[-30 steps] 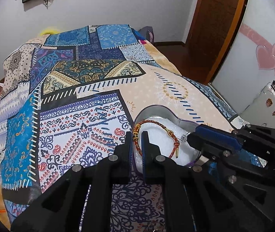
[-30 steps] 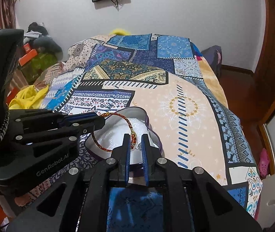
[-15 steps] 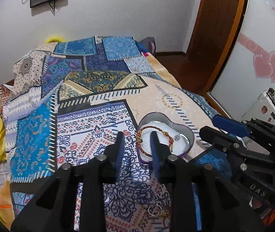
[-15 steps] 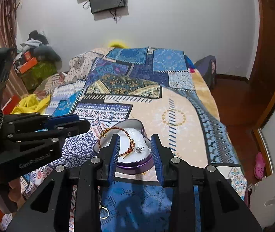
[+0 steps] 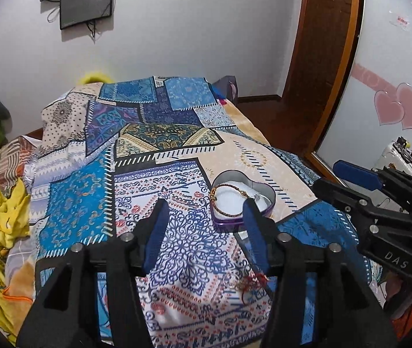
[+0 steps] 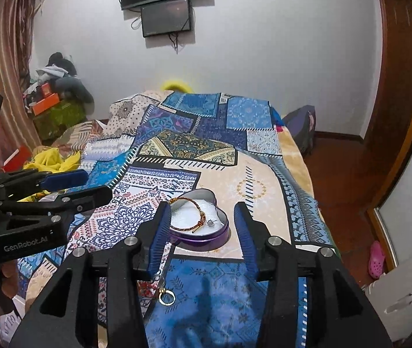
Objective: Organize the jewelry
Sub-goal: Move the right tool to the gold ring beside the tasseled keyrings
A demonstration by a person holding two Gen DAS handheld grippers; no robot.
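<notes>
**A:** In the left wrist view, what did the left gripper (image 5: 203,229) have?

**B:** Nothing. Its jaws were opening with only the patchwork bedspread (image 5: 159,197) between them. The braided bracelet (image 5: 229,200) lay on white padding inside the heart-shaped tin (image 5: 243,219), beyond the fingertips. A loose tangle of jewelry (image 5: 249,282) sat on the cloth nearer the camera.

**A:** And the right wrist view?

**B:** The right gripper (image 6: 203,232) was also empty, jaws opening, with the tin (image 6: 203,239) seen between them. A gold ring (image 6: 167,297) lay on the bedspread near the left finger.

**A:** Handling characteristics?

**B:** Probably light, limp cord; it would sag. I would pinch it at the knot by the small silver charm (image 6: 211,222).
</notes>
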